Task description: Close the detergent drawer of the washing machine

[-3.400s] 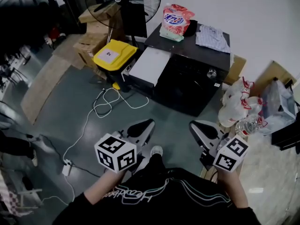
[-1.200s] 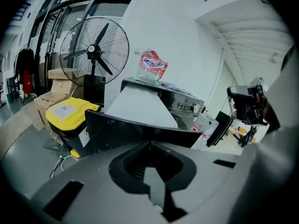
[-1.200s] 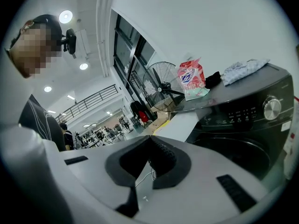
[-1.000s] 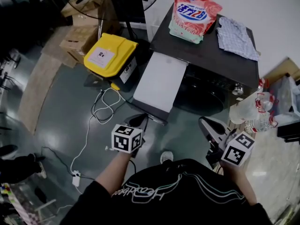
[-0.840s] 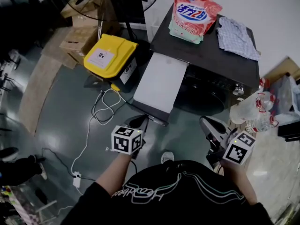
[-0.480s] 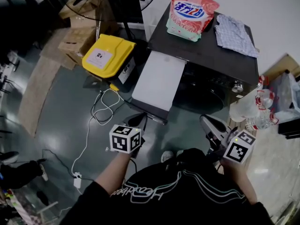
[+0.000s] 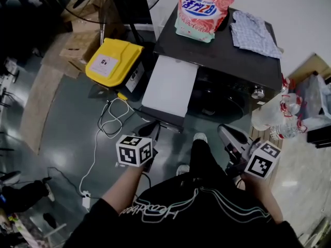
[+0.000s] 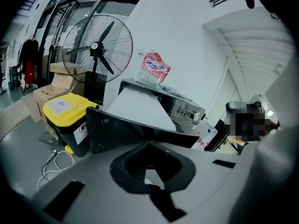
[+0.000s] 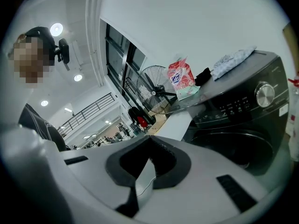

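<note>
detergent drawer (image 7: 168,87) stands pulled out of the washing machine (image 7: 227,50); closing not yet started. left tool (image 7: 146,129) near its front edge, jaws together, empty. right tool (image 7: 230,137) likewise, off to the side.

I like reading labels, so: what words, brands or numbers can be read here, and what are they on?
No text here can be read with certainty.
On the bag: large blue characters, too blurred to read.
On the yellow bin: a white lid label, print too small.
On the shirt: white script, not legible.
On the washer: panel markings, too small.
</note>
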A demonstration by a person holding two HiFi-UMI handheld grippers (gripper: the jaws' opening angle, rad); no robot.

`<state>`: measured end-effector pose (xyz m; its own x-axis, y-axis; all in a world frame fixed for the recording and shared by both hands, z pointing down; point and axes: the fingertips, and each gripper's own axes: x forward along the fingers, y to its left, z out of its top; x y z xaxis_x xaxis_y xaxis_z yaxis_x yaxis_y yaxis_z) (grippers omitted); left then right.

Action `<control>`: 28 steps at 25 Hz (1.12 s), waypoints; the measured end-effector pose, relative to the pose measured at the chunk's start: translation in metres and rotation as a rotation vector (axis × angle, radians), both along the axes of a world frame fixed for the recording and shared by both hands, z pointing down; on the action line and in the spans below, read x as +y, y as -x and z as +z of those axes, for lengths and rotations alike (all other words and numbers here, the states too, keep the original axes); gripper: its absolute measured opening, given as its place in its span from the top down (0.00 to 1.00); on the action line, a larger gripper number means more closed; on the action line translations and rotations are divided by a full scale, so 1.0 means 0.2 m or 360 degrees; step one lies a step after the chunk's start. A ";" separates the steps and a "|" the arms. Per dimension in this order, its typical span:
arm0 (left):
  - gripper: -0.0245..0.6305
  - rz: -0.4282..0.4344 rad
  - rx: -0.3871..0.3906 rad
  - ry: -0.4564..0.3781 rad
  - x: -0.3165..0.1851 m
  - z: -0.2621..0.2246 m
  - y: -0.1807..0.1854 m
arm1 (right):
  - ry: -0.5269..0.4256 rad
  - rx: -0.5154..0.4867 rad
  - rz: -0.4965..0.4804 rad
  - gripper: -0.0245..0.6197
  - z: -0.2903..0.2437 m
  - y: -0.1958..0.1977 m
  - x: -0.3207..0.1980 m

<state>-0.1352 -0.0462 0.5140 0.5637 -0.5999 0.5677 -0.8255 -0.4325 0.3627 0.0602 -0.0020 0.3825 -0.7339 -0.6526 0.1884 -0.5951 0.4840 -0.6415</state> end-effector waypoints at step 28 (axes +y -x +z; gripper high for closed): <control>0.93 -0.0104 -0.0034 -0.0009 -0.22 -0.03 -0.08 | 0.0104 -0.0017 -0.0150 0.92 0.09 -0.09 -0.32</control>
